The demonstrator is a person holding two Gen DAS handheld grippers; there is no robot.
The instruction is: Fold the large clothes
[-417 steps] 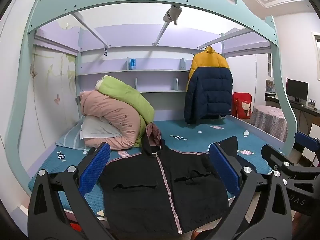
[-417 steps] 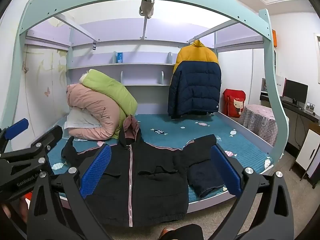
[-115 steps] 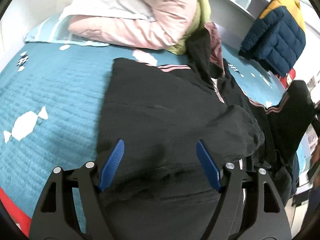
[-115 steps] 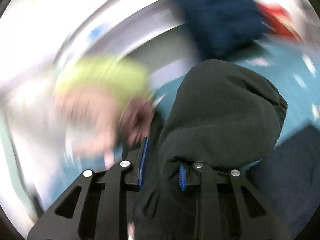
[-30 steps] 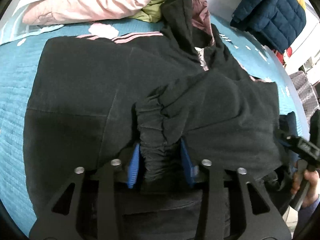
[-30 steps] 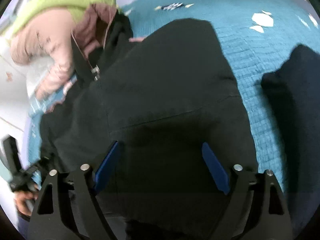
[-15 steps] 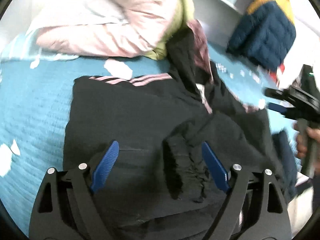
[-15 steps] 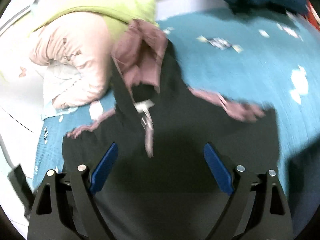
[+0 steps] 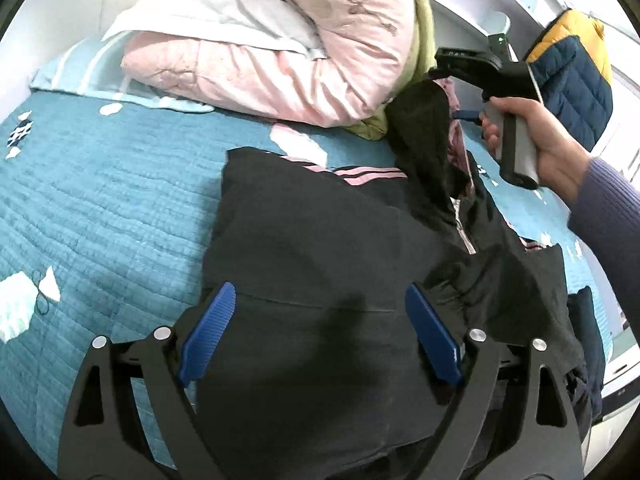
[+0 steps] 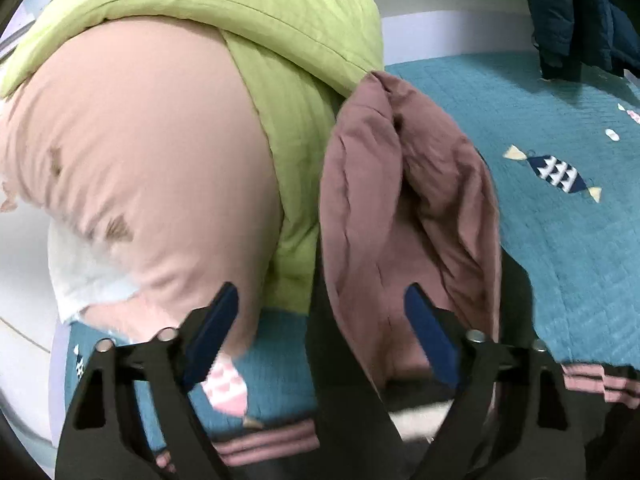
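Note:
A black zip jacket [image 9: 312, 220] with pink shoulder stripes lies on the teal bed cover [image 9: 100, 200], both sleeves folded in over its body. My left gripper [image 9: 320, 320] hovers above its lower half, jaws opening, with nothing between the pads. The hood [image 10: 400, 200], lined in dusty pink, stands up against the quilts. My right gripper [image 10: 320, 320] has its jaws on either side of the hood's base and they are closing; the pads do not visibly pinch it. In the left wrist view a hand [image 9: 532, 140] holds that gripper at the hood [image 9: 420, 128].
A rolled pink quilt [image 9: 280, 40] and a green one [image 10: 280, 40] are piled just behind the hood, on a white pillow [image 9: 208, 12]. A navy-and-yellow puffer coat [image 9: 572, 80] hangs at the back right. A dark blue garment [image 9: 588, 320] lies at the bed's right edge.
My left gripper let go of the sleeve cuff, opened wide and drew back. My right gripper swept from the jacket's body up to the hood.

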